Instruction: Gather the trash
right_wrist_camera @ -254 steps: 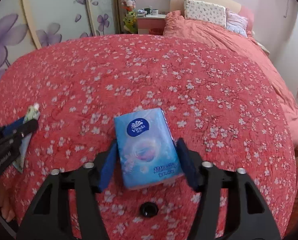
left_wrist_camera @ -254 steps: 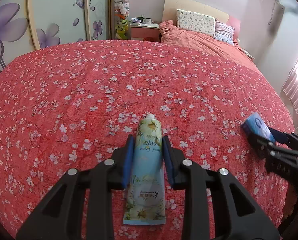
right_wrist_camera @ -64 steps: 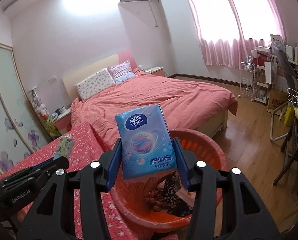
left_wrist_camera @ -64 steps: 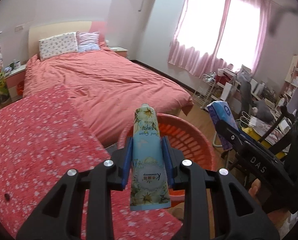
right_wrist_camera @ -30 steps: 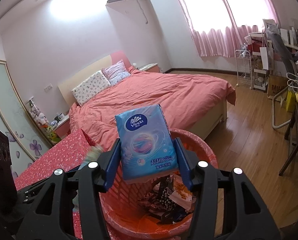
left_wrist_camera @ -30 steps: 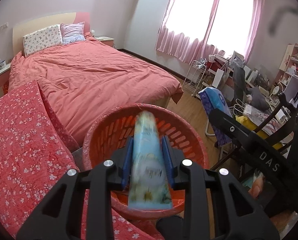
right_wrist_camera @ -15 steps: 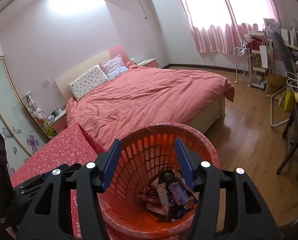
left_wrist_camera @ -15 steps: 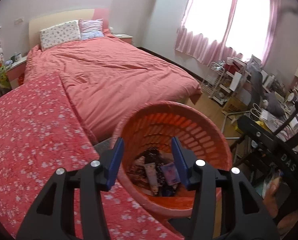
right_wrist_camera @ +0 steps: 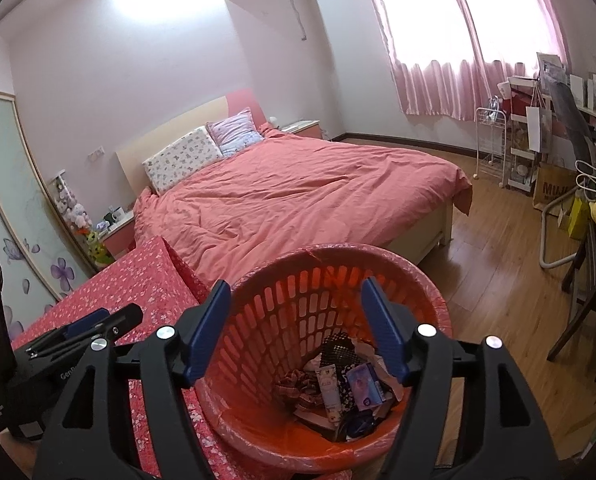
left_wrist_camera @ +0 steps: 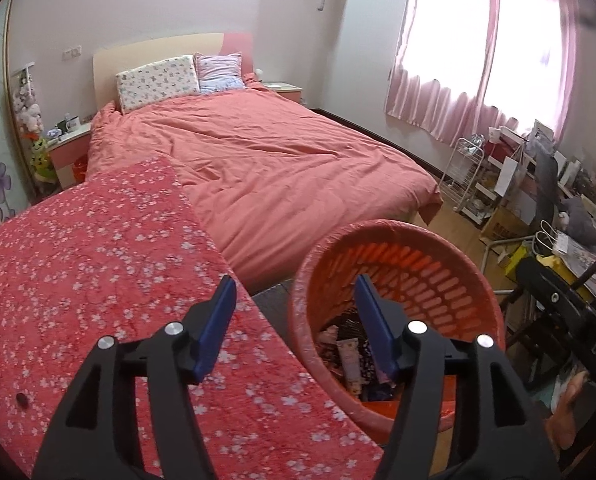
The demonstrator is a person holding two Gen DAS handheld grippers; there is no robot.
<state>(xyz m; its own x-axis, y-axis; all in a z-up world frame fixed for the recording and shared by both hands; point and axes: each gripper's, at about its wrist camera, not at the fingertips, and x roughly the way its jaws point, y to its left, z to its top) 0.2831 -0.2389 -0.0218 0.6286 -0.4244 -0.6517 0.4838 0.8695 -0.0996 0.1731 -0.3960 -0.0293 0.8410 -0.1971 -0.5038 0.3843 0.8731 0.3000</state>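
Trash is lying in the bottom of the orange basket (right_wrist_camera: pixel 298 320): a cream tube (right_wrist_camera: pixel 330 392) and a blue tissue pack (right_wrist_camera: pixel 364 388) are resting on a heap of wrappers and crumpled bits, at about five o'clock in the right wrist view.

Going left to right in the left wrist view, the flowered red worktop (left_wrist_camera: pixel 97 260) is filling the nine o'clock side, and on the part that is showing only a small dark speck (left_wrist_camera: pixel 21 399) is sitting near eight o'clock; what it is cannot be told. The left claw (left_wrist_camera: pixel 293 320) is hanging over the gap between worktop edge and basket (left_wrist_camera: pixel 438 280), its jaws spread with nothing between them, having just been opening. The basket is standing at four o'clock, just beside the worktop.

In the right wrist view the right claw (right_wrist_camera: pixel 295 322) is hovering directly above the basket mouth, jaws likewise spread and empty, also having just been opening.

Judging from this, the drop of both items is looking finished. What is remaining is unclear: most of the worktop is lying out of sight, so more trash may be waiting there. The pink bed (left_wrist_camera: pixel 277 160) at twelve o'clock is showing no loose litter.
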